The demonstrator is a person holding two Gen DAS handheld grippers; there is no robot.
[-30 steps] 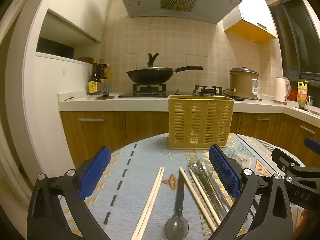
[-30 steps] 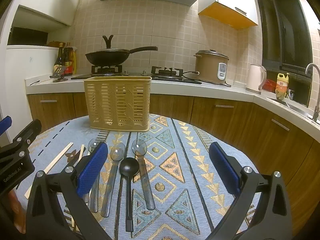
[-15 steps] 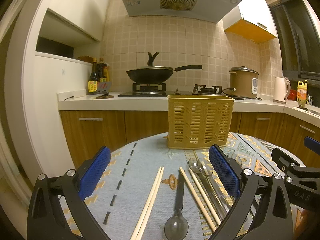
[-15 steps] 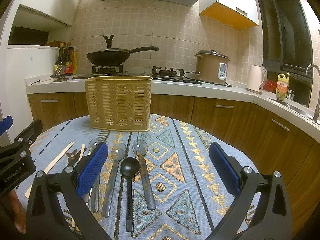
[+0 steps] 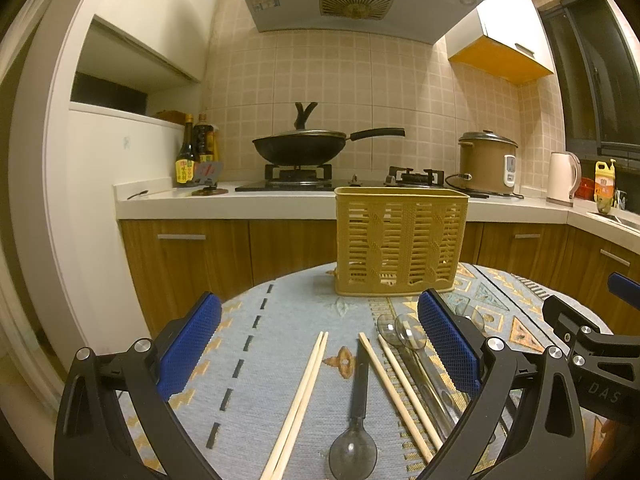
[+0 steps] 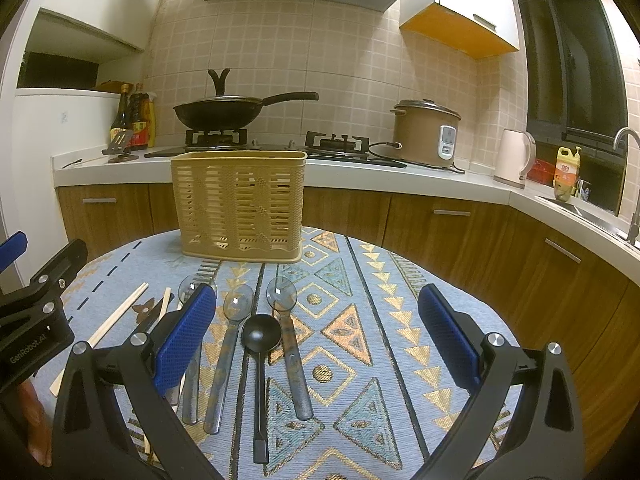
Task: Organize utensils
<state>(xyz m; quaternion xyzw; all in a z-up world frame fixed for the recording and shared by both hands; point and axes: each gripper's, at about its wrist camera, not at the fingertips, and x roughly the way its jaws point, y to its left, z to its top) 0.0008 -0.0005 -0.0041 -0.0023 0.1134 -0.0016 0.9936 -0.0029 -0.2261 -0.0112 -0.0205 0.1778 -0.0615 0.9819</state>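
Nothing has moved on the table over the last second, so I read this as the pause before the first pick. My left gripper [image 5: 320, 344] hangs over the patterned tablecloth [image 5: 280, 312] with its blue pads wide apart and nothing between them; my right gripper [image 6: 316, 340] is likewise spread and empty.

All the utensils lie flat on the cloth. A pair of pale wooden chopsticks [image 5: 298, 404] sits left of a dark plastic spoon with a black handle [image 5: 358, 408]; two more loose wooden chopsticks [image 5: 394, 392] lie just to its right. In the right view I count three clear plastic spoons [image 6: 230, 352] beside a black ladle-shaped spoon [image 6: 261, 360], though one handle is hidden behind my pad, so there may be more.

The tan slotted plastic utensil basket [image 6: 239, 204] stands upright at the far edge and appears empty, with the whole sorting job not yet begun.
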